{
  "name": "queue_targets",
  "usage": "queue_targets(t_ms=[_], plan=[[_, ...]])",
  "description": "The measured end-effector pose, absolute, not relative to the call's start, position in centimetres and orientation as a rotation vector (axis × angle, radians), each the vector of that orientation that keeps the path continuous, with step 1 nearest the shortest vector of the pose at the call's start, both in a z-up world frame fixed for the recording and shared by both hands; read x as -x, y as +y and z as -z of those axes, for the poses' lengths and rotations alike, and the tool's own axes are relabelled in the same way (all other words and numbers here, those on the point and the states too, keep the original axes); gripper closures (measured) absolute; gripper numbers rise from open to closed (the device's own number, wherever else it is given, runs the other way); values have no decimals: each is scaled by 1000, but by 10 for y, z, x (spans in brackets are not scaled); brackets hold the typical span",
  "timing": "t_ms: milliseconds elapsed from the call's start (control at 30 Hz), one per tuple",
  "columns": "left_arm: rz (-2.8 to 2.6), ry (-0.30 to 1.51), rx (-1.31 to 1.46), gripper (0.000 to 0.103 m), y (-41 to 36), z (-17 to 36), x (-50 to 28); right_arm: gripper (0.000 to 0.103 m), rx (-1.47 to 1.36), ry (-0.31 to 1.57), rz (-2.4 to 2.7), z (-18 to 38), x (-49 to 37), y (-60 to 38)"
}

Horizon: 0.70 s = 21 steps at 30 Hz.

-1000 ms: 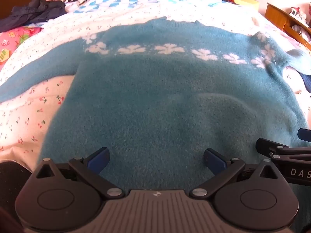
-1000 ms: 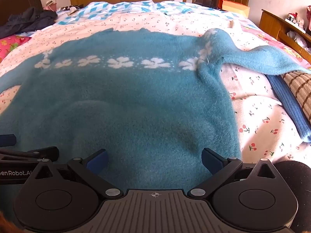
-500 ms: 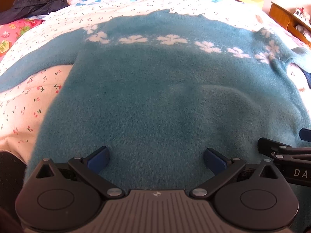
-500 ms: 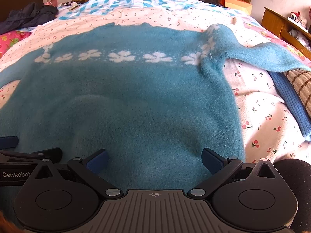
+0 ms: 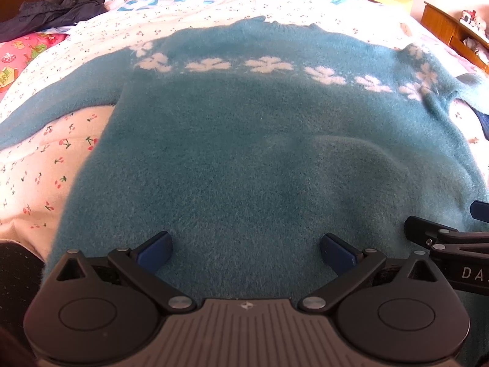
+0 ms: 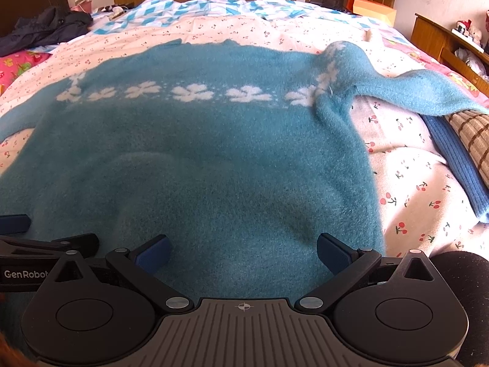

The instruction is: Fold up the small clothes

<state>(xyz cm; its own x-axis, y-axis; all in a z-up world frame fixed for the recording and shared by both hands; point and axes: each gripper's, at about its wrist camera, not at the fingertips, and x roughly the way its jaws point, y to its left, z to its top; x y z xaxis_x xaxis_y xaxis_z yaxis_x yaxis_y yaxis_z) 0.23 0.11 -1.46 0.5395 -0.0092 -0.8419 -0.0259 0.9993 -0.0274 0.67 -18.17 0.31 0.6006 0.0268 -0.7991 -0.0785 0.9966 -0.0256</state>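
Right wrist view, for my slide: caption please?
Open right claw poised over a teal flower-patterned sweater spread on the bed.

Sweater (image 5: 244,153) lies flat on bed (image 5: 39,165), hem at near edge, collar toward far edge. Left tongs (image 5: 246,252) and right tongs (image 6: 243,250) side by side over hem. Jacket (image 6: 45,29) at far-left corner; folded clothes (image 6: 458,153) at right edge.
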Motion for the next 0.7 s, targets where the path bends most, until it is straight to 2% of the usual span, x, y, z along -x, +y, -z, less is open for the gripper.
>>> queue_targets(t_ms=[700], plan=[[-22,944,-14,1,-4,4,4,1,62,900,-65,-7,-5,-181]])
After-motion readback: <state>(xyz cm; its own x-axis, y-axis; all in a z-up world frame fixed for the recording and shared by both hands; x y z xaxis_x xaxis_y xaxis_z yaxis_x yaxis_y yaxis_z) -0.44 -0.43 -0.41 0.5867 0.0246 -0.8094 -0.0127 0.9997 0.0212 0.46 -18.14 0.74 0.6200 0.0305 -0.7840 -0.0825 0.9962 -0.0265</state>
